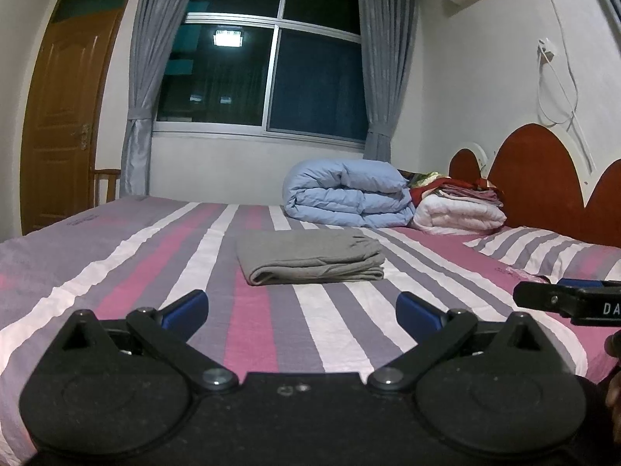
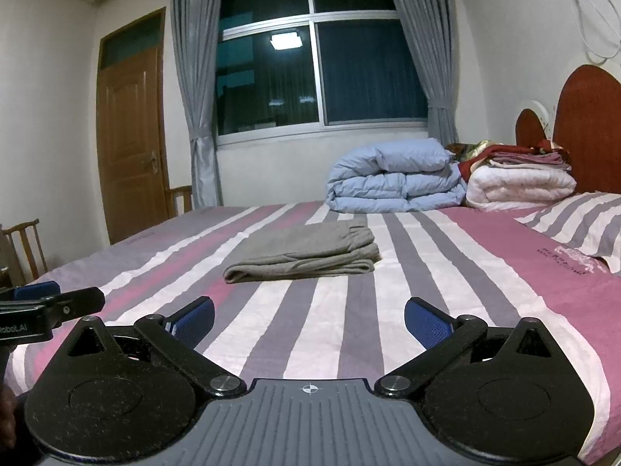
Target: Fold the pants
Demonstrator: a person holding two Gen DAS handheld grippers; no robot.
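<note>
Left gripper (image 1: 302, 308): jaws spread wide and holding nothing; it sits on the near side of the pants, well apart from them, above the striped bedsheet (image 1: 116, 272).

Pants (image 1: 310, 258): a grey, compact, layered rectangle lying flat in the middle of the bed, with the rounded fold edge toward the grippers and the stacked ends to the right; no gripper touches it.

Right gripper (image 2: 309, 320): jaws likewise wide and empty; on the near side of the pants and to the right of the left gripper, well apart from the cloth.

Beyond the pants: a rolled blue duvet (image 1: 347, 194) and a stack of folded bedding (image 1: 460, 209) sit farther back, toward the headboard (image 1: 543, 171), apart from the pants.

Step in hand: judging by the neat bundle, the folding looks finished, or nearly so.

Next move: probably nothing but a check. If one more fold is wanted, both grippers would need to reach forward and pinch the stacked right ends together, since loose layers could slip apart.
</note>
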